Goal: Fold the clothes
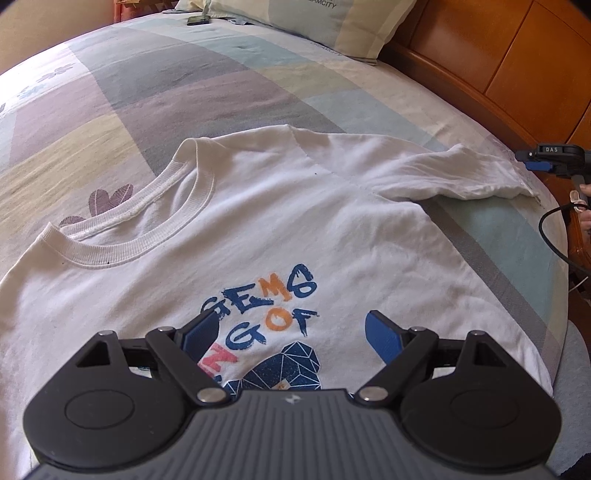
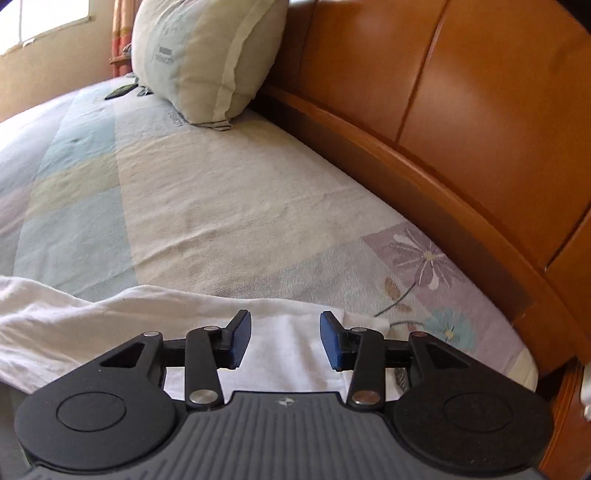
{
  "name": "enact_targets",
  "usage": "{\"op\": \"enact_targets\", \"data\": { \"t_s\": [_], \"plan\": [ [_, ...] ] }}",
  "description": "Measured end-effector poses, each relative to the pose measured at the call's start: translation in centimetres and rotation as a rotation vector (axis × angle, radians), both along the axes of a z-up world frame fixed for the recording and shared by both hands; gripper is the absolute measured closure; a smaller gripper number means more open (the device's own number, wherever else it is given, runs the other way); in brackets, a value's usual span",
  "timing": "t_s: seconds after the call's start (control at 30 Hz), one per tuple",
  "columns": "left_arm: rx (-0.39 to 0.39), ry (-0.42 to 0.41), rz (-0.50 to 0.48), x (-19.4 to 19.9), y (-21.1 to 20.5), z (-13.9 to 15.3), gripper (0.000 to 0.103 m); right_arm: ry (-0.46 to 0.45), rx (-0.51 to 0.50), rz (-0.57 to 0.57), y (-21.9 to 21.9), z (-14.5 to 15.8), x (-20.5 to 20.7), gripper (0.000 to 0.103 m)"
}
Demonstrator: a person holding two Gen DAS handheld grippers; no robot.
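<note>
A white T-shirt (image 1: 258,221) with a blue, orange and pink print lies front up on the patchwork bedsheet (image 1: 147,92). Its ribbed collar (image 1: 147,236) is to the left and one sleeve (image 1: 454,173) stretches toward the right bed edge. My left gripper (image 1: 291,321) hovers open over the print, nothing between its blue pads. My right gripper (image 2: 284,319) stands open just above the end of that sleeve (image 2: 110,325); the white cloth lies under the gap and the pads do not press on it. In the left wrist view the right gripper (image 1: 532,162) shows at the sleeve's tip.
A wooden headboard (image 2: 443,129) runs along the bed's right side. A pillow (image 2: 207,55) leans against it at the far end, with a small dark object (image 1: 197,19) beside it. A black cable (image 1: 554,236) and a person's hand (image 1: 585,192) are at the right edge.
</note>
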State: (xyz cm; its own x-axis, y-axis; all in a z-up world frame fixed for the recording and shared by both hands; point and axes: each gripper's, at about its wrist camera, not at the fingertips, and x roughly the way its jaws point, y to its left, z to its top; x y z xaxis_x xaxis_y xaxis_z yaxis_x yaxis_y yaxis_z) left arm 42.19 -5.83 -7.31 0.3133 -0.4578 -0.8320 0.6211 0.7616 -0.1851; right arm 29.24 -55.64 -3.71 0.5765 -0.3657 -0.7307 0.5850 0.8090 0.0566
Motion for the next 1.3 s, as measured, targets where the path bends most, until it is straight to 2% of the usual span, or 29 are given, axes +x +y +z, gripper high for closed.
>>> {"op": "enact_targets", "data": {
  "t_s": [0.07, 0.27, 0.37, 0.47, 0.5, 0.53, 0.57, 0.67, 0.77, 0.8, 0.83, 0.9, 0.97, 1.1, 1.13, 1.2, 1.23, 1.3],
  "plan": [
    [0.005, -0.001, 0.012, 0.2, 0.3, -0.1, 0.017, -0.106, 0.119, -0.080, -0.3, -0.2, -2.3, 0.054],
    [0.007, 0.014, 0.012, 0.7, 0.1, -0.7, 0.017, -0.151, 0.262, -0.301, -0.8, -3.6, -6.1, 0.051],
    [0.002, 0.018, 0.005, 0.7, -0.1, -0.7, 0.017, -0.231, 0.360, -0.353, -2.1, -5.8, -6.7, 0.051],
    [0.001, 0.018, 0.004, 0.8, -0.2, -0.7, 0.017, -0.260, 0.302, -0.364, -2.6, -6.2, -6.1, 0.052],
    [0.002, 0.019, 0.005, 0.9, -0.2, -0.7, 0.017, -0.256, 0.279, -0.361, -2.8, -6.0, -5.8, 0.057],
    [0.004, 0.020, 0.006, 1.0, -0.2, -0.8, 0.017, -0.245, 0.255, -0.361, -3.0, -5.9, -5.6, 0.078],
    [0.005, 0.021, 0.008, 1.0, -0.2, -0.8, 0.017, -0.230, 0.231, -0.363, -3.3, -5.8, -5.4, 0.088],
    [-0.001, 0.021, 0.005, 1.0, -0.1, -0.8, 0.017, -0.210, 0.193, -0.382, -4.5, -5.5, -5.3, 0.090],
    [-0.015, 0.020, 0.007, 1.1, 0.2, -0.7, 0.017, -0.168, 0.179, -0.423, -5.1, -4.8, -5.5, 0.084],
    [-0.016, 0.020, 0.008, 1.2, 0.2, -0.8, 0.017, -0.139, 0.164, -0.447, -5.0, -4.4, -5.5, 0.069],
    [-0.017, 0.019, 0.010, 1.2, 0.3, -0.8, 0.017, -0.103, 0.121, -0.470, -4.4, -3.9, -5.4, 0.058],
    [-0.017, 0.019, 0.005, 1.2, 0.2, -0.9, 0.017, -0.048, 0.017, -0.482, -2.9, -2.6, -4.9, 0.049],
    [-0.018, 0.019, 0.001, 1.1, 0.2, -0.9, 0.017, -0.045, -0.046, -0.429, -1.0, -1.1, -4.2, 0.047],
    [-0.015, 0.021, 0.004, 1.1, 0.2, -1.1, 0.017, -0.093, 0.089, -0.126, 2.7, -0.1, -0.2, 0.024],
    [-0.013, 0.022, 0.009, 1.1, 0.3, -1.2, 0.017, -0.083, 0.120, -0.034, 4.0, -0.4, 1.4, 0.023],
    [-0.007, 0.024, 0.017, 1.0, 0.5, -1.4, 0.017, -0.038, 0.126, 0.096, 6.6, -1.3, 4.2, 0.023],
    [-0.004, 0.025, 0.022, 1.0, 0.6, -1.5, 0.017, 0.014, 0.098, 0.144, 8.1, -2.2, 6.0, 0.023],
    [0.003, 0.029, 0.031, 1.1, 1.0, -1.6, 0.017, 0.117, 0.034, 0.178, 9.8, -4.2, 8.6, 0.023]
  ]
}}
